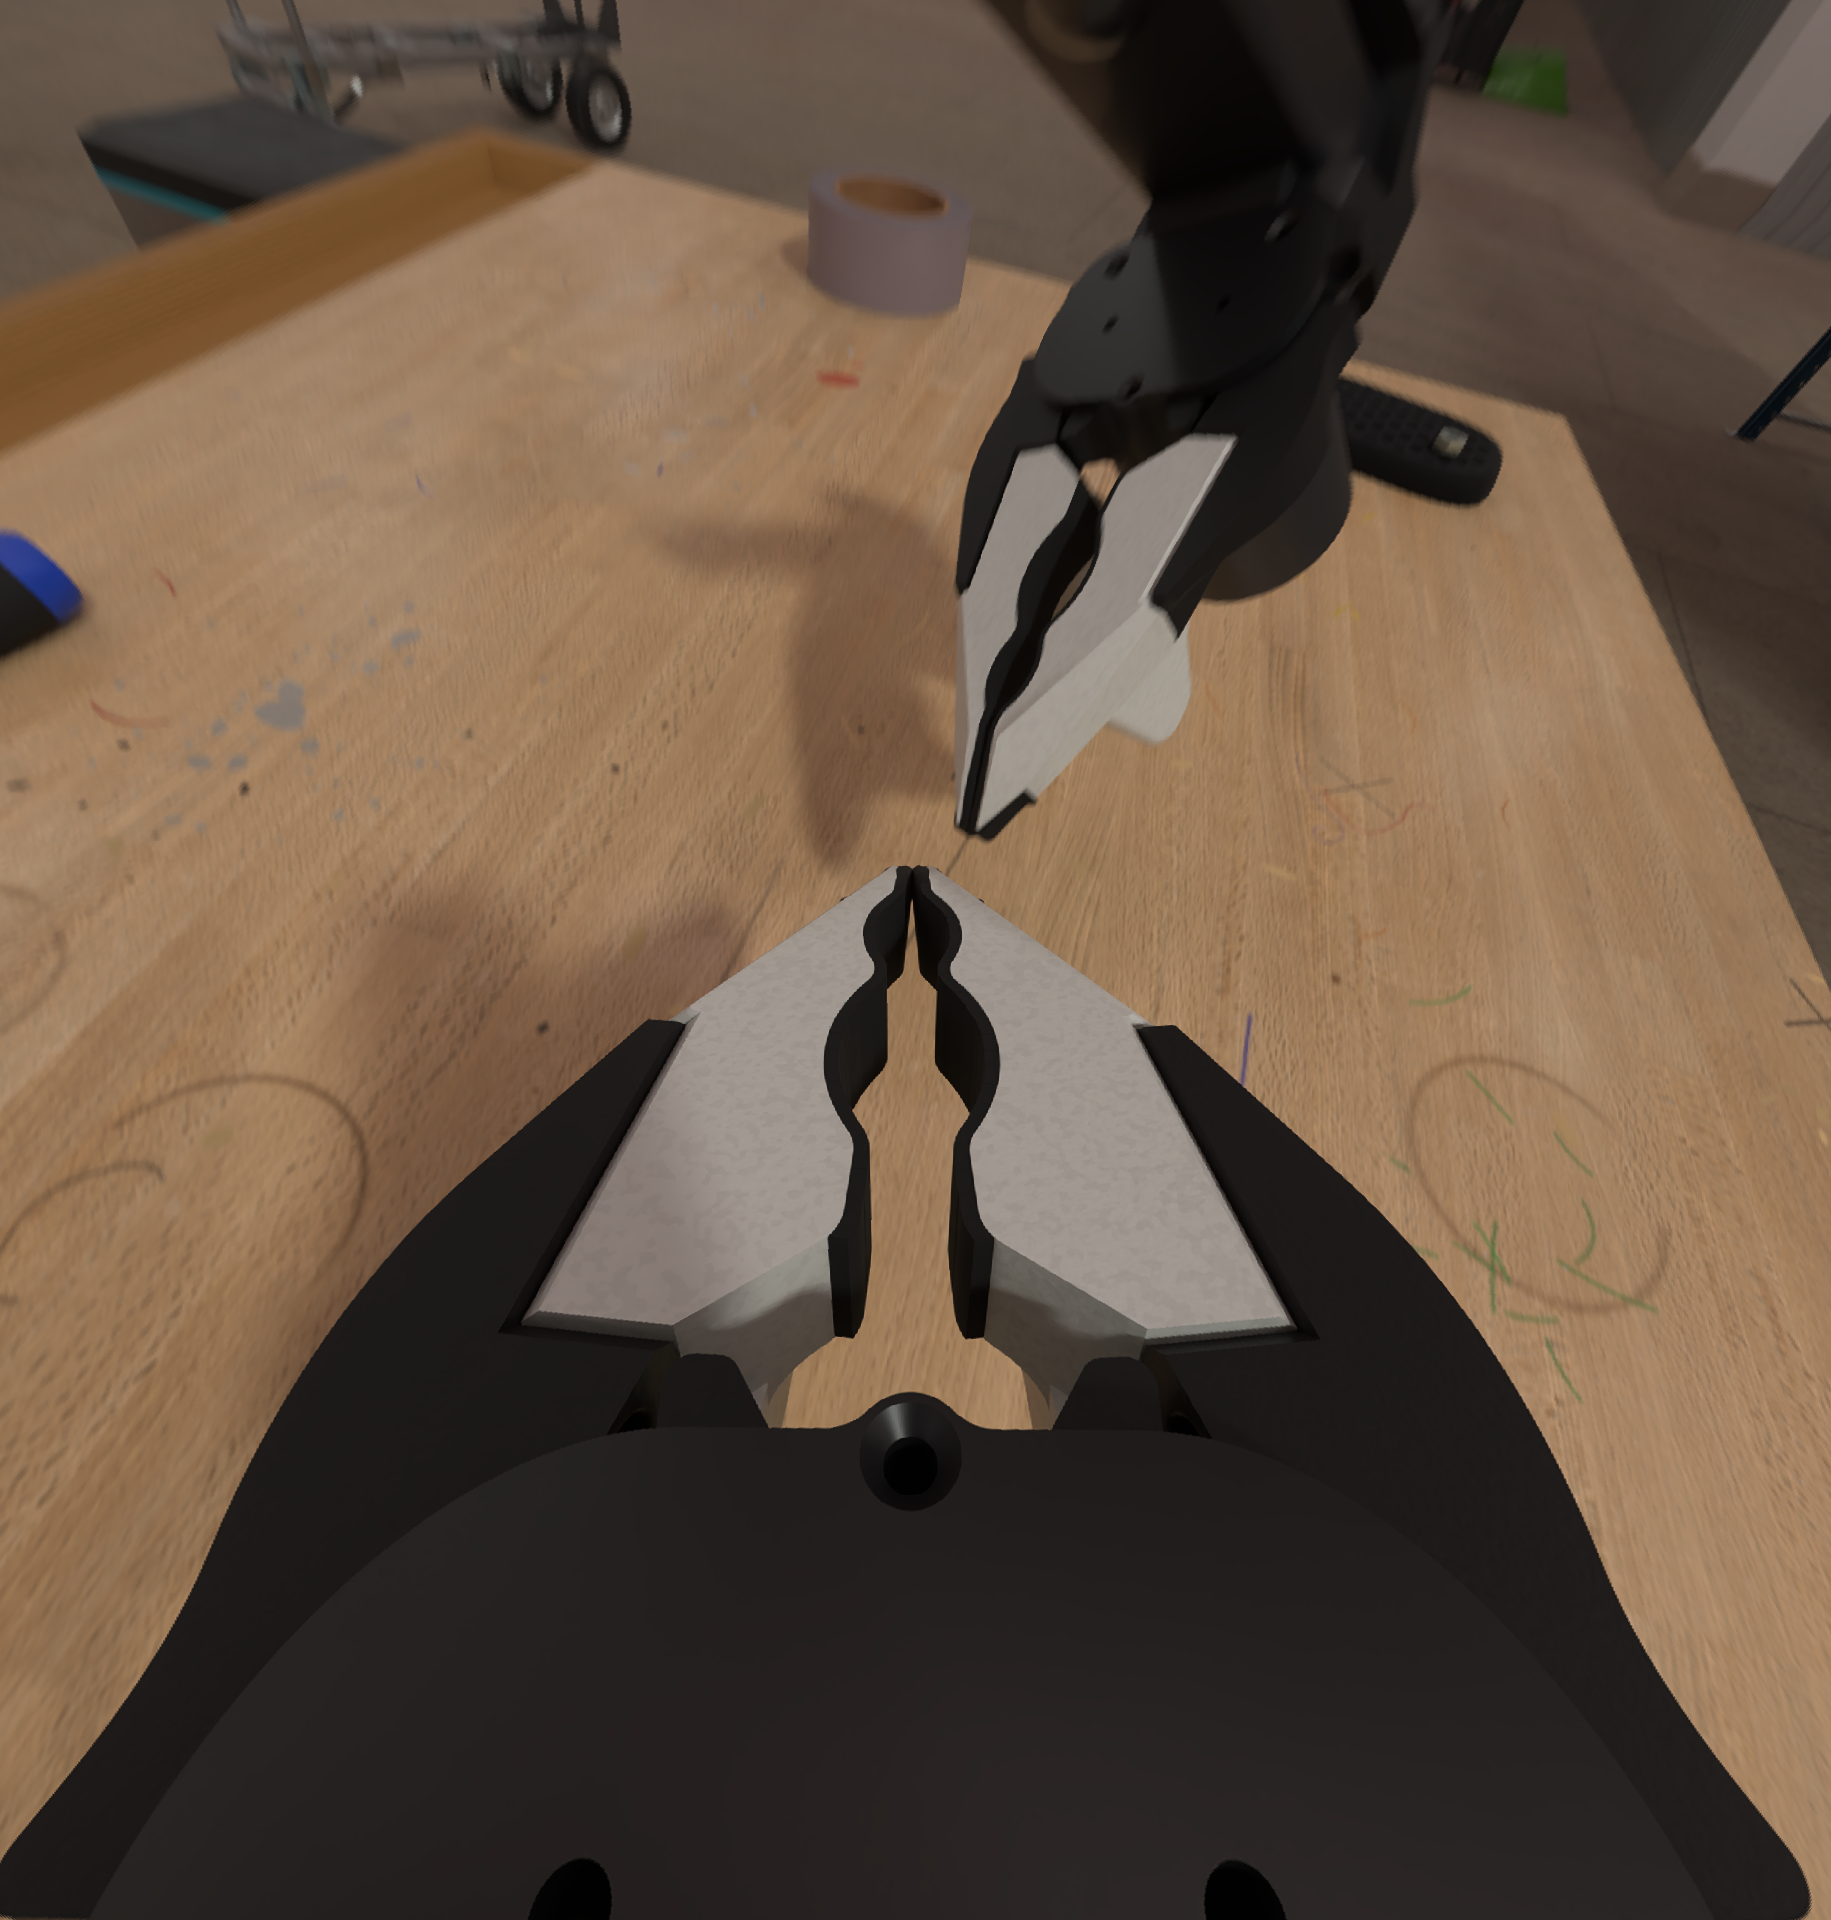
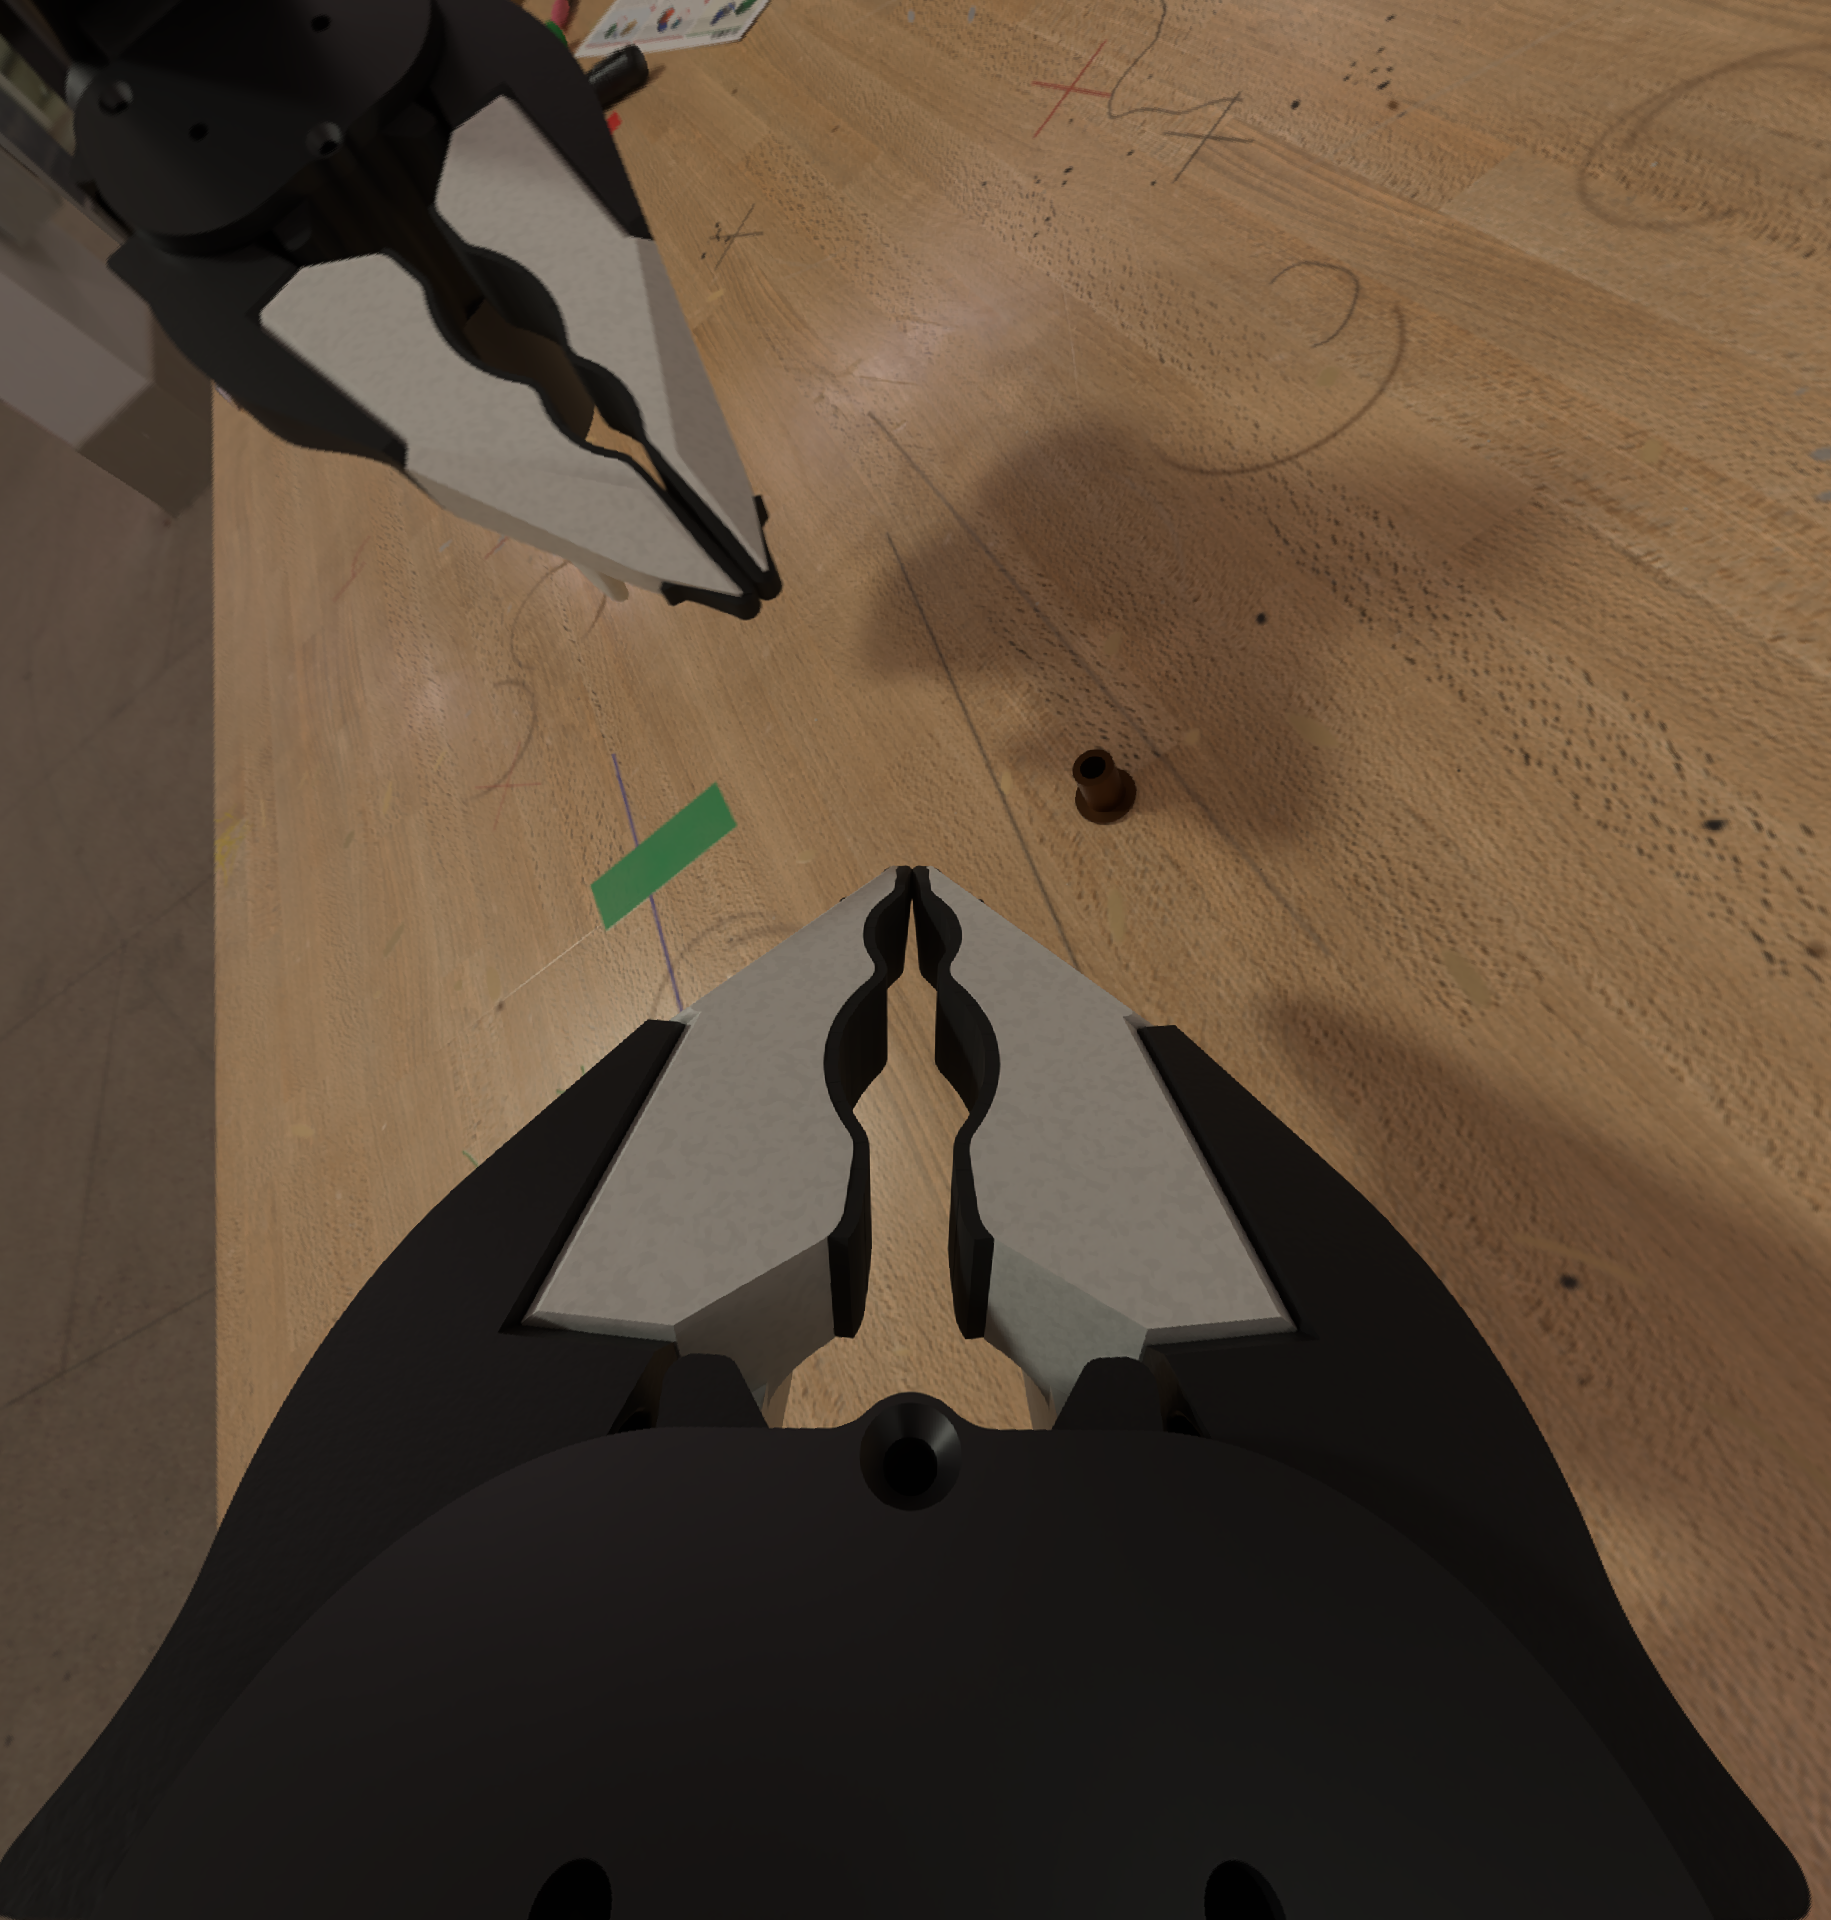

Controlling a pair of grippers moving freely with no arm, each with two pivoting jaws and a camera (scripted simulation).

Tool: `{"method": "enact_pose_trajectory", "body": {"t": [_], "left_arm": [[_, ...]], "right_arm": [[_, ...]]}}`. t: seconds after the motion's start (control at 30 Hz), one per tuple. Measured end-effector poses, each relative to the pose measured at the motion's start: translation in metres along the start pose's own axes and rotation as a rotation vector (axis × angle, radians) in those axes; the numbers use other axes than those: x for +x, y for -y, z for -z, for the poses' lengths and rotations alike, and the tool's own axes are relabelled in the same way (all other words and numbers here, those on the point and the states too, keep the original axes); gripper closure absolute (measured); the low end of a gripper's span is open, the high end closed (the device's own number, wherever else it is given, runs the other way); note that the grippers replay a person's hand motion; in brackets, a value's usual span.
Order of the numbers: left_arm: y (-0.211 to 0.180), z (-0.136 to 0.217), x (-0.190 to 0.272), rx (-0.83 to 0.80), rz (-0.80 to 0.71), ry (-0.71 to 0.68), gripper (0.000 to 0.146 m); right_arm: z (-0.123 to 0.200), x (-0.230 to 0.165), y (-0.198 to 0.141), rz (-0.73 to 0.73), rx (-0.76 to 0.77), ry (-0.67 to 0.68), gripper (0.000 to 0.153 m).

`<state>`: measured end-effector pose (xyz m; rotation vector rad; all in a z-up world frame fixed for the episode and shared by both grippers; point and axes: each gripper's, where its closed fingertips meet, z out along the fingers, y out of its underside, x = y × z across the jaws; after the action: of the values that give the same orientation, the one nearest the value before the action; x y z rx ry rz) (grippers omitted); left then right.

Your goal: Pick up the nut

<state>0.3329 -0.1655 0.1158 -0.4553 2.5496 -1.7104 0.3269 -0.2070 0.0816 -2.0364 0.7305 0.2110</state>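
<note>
Filling the lower half of the left wrist view, the left gripper [image 1: 912,873] has its jaws clenched: the two pale fingers meet at the tips with nothing between them, and only the scalloped gaps farther back show bare wood. It hangs over the wooden table [image 1: 371,935], touching nothing that can be seen.

Just above and right of centre in that view, the right gripper [image 1: 984,826] points down toward the table, its tips pressed together and likewise empty; whether they touch the wood cannot be told. A roll of grey tape [image 1: 888,244] stands near the top centre. A dark object with a blue end [image 1: 17,597] lies at the left edge, and a black textured object [image 1: 1420,447] sits at the upper right, partly hidden behind the right gripper.

The right wrist view shows the same closed pose for the right gripper [image 2: 912,873]. The nut [image 2: 1101,785], small, dark brown and flanged with a hole in its top, stands on the table just above and right of those fingertips, apart from them and in the edge of a shadow. A green strip [image 2: 664,855] lies flat at left of centre. The left gripper [image 2: 750,597] enters from the upper left, tips together, well apart from the nut.
</note>
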Motion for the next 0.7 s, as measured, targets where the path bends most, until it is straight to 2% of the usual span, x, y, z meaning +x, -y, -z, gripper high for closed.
{"method": "enact_pose_trajectory", "body": {"t": [0.07, 0.17, 0.23, 0.37, 0.5, 0.63, 0.7], "left_arm": [[-0.011, 0.002, -0.005, -0.052, 0.030, -0.003, 0.146], [-0.022, 0.000, -0.010, -0.069, 0.091, -0.023, 0.127], [-0.035, -0.008, -0.014, -0.137, 0.114, -0.020, 0.112], [-0.056, -0.029, -0.023, -0.256, 0.064, -0.017, 0.094], [-0.070, -0.043, -0.031, -0.362, -0.021, 0.046, 0.094], [-0.071, -0.047, -0.039, -0.369, 0.028, 0.102, 0.100], [-0.075, -0.052, -0.042, -0.403, 0.004, 0.141, 0.103]], "right_arm": [[0.000, 0.000, -0.001, 0.016, -0.011, -0.020, 0.153], [0.003, -0.002, 0.003, 0.009, -0.005, 0.008, 0.153], [0.007, -0.004, 0.007, 0.006, -0.003, 0.034, 0.153], [0.012, -0.003, 0.012, -0.046, -0.002, 0.096, 0.153], [0.017, 0.010, 0.009, -0.065, -0.046, 0.046, 0.153], [0.019, 0.015, 0.002, -0.079, -0.069, 0.053, 0.153], [0.020, 0.016, -0.001, -0.093, -0.076, 0.072, 0.153]]}}
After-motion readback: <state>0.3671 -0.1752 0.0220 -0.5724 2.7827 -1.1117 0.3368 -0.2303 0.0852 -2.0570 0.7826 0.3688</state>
